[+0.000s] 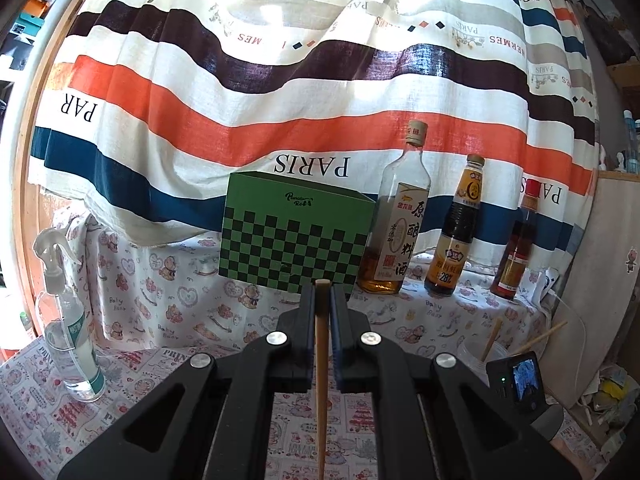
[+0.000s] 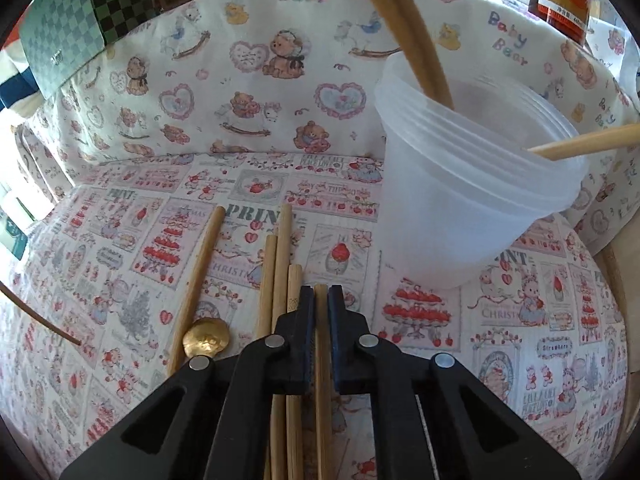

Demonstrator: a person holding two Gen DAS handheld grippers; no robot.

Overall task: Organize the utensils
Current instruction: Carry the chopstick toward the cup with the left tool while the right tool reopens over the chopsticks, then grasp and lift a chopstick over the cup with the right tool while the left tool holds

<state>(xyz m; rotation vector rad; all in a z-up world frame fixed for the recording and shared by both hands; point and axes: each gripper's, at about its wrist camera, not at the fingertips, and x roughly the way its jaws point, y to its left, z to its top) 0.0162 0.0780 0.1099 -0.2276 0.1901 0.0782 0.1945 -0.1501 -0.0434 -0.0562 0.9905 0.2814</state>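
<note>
My left gripper (image 1: 322, 294) is shut on a bamboo chopstick (image 1: 321, 360), which stands between the pads with its blunt end just past the fingertips. My right gripper (image 2: 321, 294) points down at the table and is shut on another chopstick (image 2: 322, 364). Beside it, several loose chopsticks (image 2: 280, 264) lie side by side on the printed cloth. A gold spoon bowl (image 2: 206, 338) lies to their left. A translucent plastic cup (image 2: 460, 200) stands up and to the right, with chopsticks (image 2: 416, 40) leaning in it. The same cup (image 1: 474, 354) shows low right in the left wrist view.
A green checkered box (image 1: 292, 236) and three sauce bottles (image 1: 400, 220) stand at the back against a striped curtain. A spray bottle (image 1: 68, 320) stands at the left. A thin dark stick (image 2: 40, 316) lies at the left edge. The right gripper's camera (image 1: 520, 380) is low right.
</note>
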